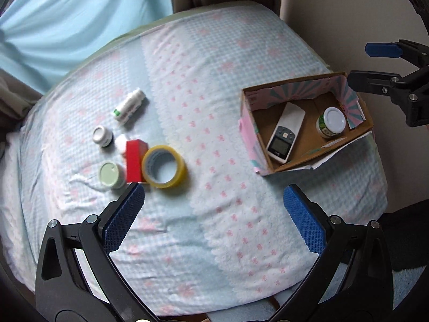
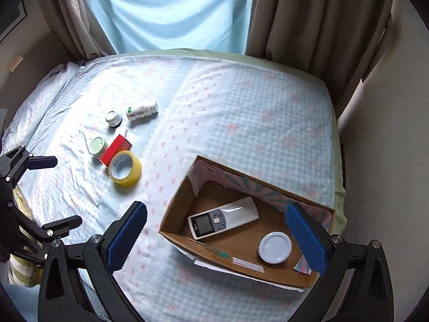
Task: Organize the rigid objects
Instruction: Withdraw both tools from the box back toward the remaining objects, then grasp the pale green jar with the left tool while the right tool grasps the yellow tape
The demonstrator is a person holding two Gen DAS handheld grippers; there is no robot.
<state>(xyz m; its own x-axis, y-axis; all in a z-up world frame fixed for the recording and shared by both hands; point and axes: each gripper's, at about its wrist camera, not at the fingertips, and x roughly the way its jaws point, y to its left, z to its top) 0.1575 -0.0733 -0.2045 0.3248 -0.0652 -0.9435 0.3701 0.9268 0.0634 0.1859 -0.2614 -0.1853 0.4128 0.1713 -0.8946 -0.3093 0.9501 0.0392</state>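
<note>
Both tools hung above a bed [image 1: 214, 123] covered in a pale blue checked sheet with pink flowers. The left tool [image 1: 214, 209] was spread wide with nothing between its blue pads; it hovered over bare sheet, its left pad just short of a cluster of loose items. The right tool [image 2: 215, 233] was also wide open and empty, poised over the near part of the cardboard box [image 2: 177, 201], with its right pad above the box's right end.

The box sat on the right side of the bed, and two things lay inside it — a white remote control [image 2: 222, 217] with a small screen, flat on the bottom, and a jar with a white lid [image 2: 274, 247] standing upright near the right end, apart from the remote.

The rest stayed out on the sheet to the left, well apart from the box. A yellow tape roll [image 1: 164, 166] lay flat, touching a red box [image 1: 135, 161] beside it. A jar with a pale green lid [image 1: 110, 174] stood just left of the red box. Farther back stood a small dark jar with a white cap [image 1: 102, 136], and beyond it a white bottle [image 1: 129, 106] lay on its side. A small white object next to the red box was too blurred to identify.

Curtains [image 2: 308, 16] hung behind the bed.
</note>
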